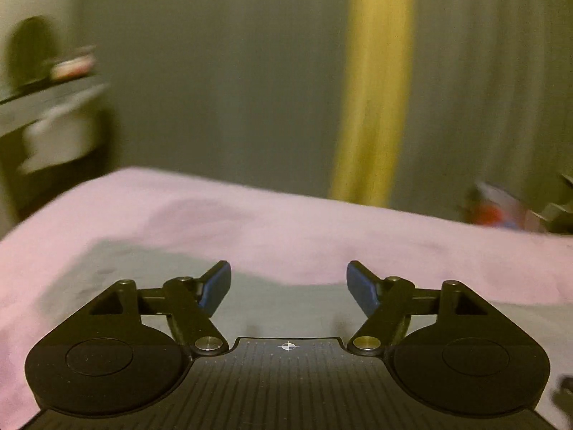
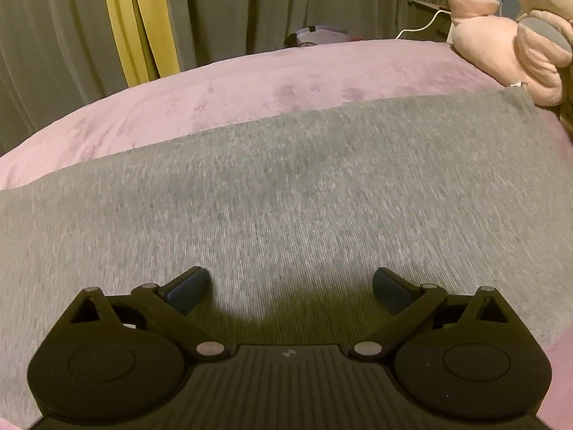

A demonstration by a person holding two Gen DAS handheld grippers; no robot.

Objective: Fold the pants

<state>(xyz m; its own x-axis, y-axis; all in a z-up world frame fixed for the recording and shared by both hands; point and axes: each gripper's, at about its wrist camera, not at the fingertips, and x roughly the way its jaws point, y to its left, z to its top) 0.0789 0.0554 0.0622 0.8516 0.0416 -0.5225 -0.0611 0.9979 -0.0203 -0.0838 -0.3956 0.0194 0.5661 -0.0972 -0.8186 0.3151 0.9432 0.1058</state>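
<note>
Fingers (image 2: 188, 292) apart above gray pants (image 2: 286, 197)

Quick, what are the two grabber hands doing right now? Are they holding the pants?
Left gripper: open, holding nothing, above the grey pants.
Right gripper: open, holding nothing, over the grey pants.

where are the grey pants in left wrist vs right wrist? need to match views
Left wrist: grey pants low centre, behind the open left gripper.
Right wrist: they fill the middle and lower frame, under the open right gripper.
Shared landmark: yellow curtain strip behind the pink bedspread.
</note>
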